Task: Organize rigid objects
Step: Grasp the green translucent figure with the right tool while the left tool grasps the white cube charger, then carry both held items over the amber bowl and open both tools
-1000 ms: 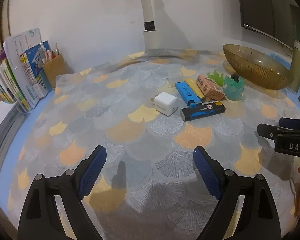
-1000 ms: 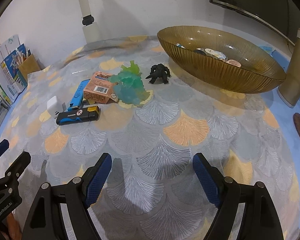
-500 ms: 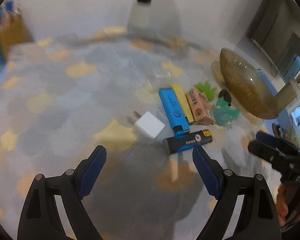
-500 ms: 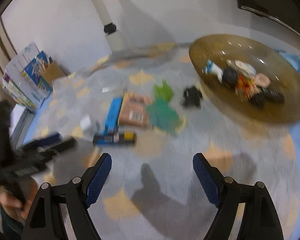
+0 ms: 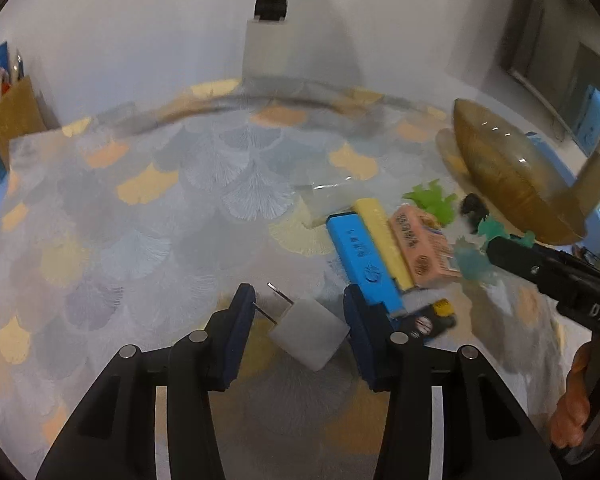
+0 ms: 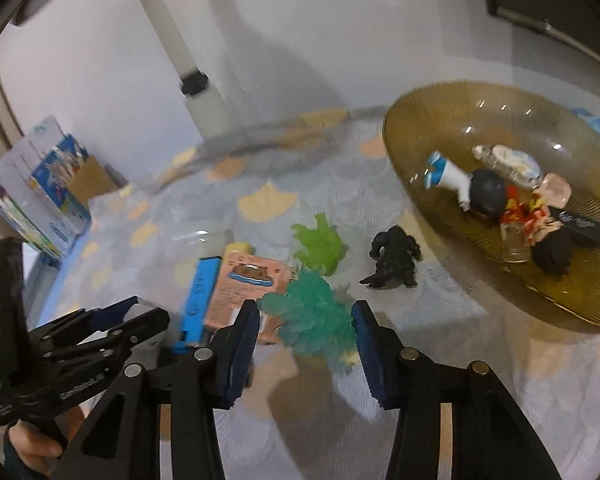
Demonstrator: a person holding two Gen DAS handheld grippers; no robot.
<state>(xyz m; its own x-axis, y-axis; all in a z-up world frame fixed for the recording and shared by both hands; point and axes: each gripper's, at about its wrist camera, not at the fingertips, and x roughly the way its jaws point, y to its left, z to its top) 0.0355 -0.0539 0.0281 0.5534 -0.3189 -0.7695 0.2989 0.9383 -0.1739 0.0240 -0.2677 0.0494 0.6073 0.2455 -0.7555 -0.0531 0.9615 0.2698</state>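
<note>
A white charger cube (image 5: 308,332) with metal prongs lies on the patterned cloth between the jaws of my left gripper (image 5: 298,312). The jaws are closing, and a gap still shows at the left pad. My right gripper (image 6: 304,320) is closing around a teal translucent figure (image 6: 316,320), whose edges reach close to both pads. A blue power bank (image 5: 364,264), a yellow bar (image 5: 384,240), a pink box (image 5: 420,248) and a black-and-blue lighter (image 5: 428,320) lie side by side. A green figure (image 6: 320,244) and a black figure (image 6: 394,258) stand behind.
An amber glass bowl (image 6: 420,184) at the right holds several small toys. Books (image 6: 40,196) and a brown pencil holder (image 5: 12,116) stand at the far left by the wall. A white post (image 5: 268,40) rises at the back.
Both grippers came in over the objects and their jaws narrowed. The left now straddles the charger cube. The right now straddles the teal figure.
</note>
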